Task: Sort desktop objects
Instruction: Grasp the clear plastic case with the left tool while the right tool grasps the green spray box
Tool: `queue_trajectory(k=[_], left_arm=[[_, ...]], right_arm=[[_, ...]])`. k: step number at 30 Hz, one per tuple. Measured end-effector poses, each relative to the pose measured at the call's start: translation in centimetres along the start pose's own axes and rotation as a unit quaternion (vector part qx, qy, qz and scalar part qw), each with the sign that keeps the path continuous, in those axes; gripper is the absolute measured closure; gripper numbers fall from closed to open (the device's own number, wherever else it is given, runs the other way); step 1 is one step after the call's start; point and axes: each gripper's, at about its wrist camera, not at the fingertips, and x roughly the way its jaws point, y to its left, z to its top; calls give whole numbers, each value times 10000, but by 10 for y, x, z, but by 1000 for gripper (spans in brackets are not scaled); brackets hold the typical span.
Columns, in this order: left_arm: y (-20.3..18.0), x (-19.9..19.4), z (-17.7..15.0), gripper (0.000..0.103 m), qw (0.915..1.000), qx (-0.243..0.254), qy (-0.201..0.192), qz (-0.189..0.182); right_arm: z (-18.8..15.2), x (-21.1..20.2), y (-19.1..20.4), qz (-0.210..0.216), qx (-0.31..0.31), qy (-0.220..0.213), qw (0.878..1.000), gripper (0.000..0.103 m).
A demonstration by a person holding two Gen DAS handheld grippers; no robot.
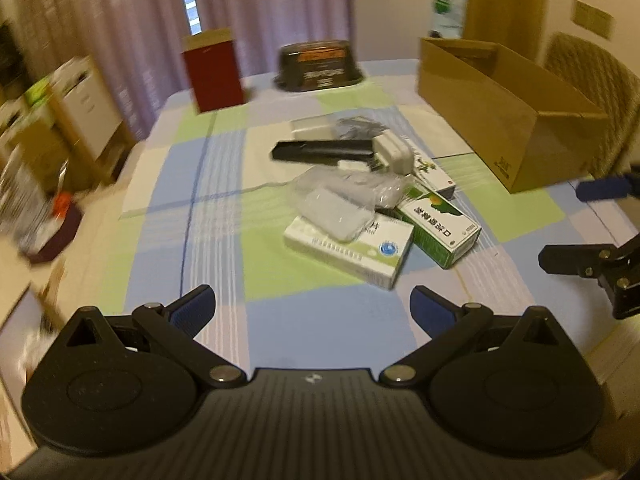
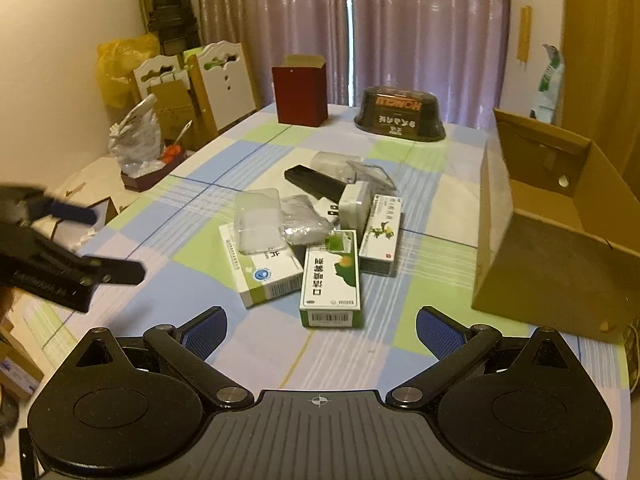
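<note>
A pile lies mid-table: a white-and-blue medicine box (image 1: 352, 252) (image 2: 268, 268), a green medicine box (image 1: 440, 228) (image 2: 330, 280), a third white box (image 1: 432, 172) (image 2: 380, 236), a clear plastic case (image 1: 336, 212) (image 2: 260, 220), a white charger plug (image 1: 394, 152) (image 2: 354, 204) and a long black bar (image 1: 324, 151) (image 2: 316, 182). My left gripper (image 1: 312, 308) (image 2: 108, 242) hovers open short of the pile, on its left side. My right gripper (image 2: 322, 330) (image 1: 580, 224) is open too, just before the green box. Neither holds anything.
An open cardboard box (image 2: 520, 248) (image 1: 492, 116) stands to the right of the pile. At the far end of the checked tablecloth (image 2: 256, 152) are a red box (image 2: 300, 92) and a black oval container (image 2: 400, 114). Bags and cartons (image 2: 140, 140) crowd the floor on the left. A chair (image 1: 592, 76) stands behind the cardboard box.
</note>
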Motion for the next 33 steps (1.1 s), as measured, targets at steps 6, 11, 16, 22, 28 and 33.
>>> queue_trajectory(k=[6, 11, 16, 22, 28, 33], left_arm=[[21, 48, 31, 1, 9952, 812, -72, -541], [36, 89, 51, 1, 9862, 1345, -36, -964], [42, 123, 65, 1, 9751, 1806, 72, -1287], [36, 151, 71, 1, 9497, 2525, 279, -1832], [24, 168, 74, 3, 9253, 3077, 431, -2176], [19, 179, 77, 12, 9214, 3089, 578, -2288]], right_arm=[[8, 39, -2, -229, -50, 350, 9991, 1], [15, 77, -3, -407, 3, 637, 9971, 1], [22, 99, 0, -474, -30, 773, 9959, 1], [24, 114, -1, -459, -150, 892, 9948, 1], [22, 125, -10, -434, -99, 1108, 9928, 23], [24, 133, -13, -423, -89, 1157, 9923, 23]])
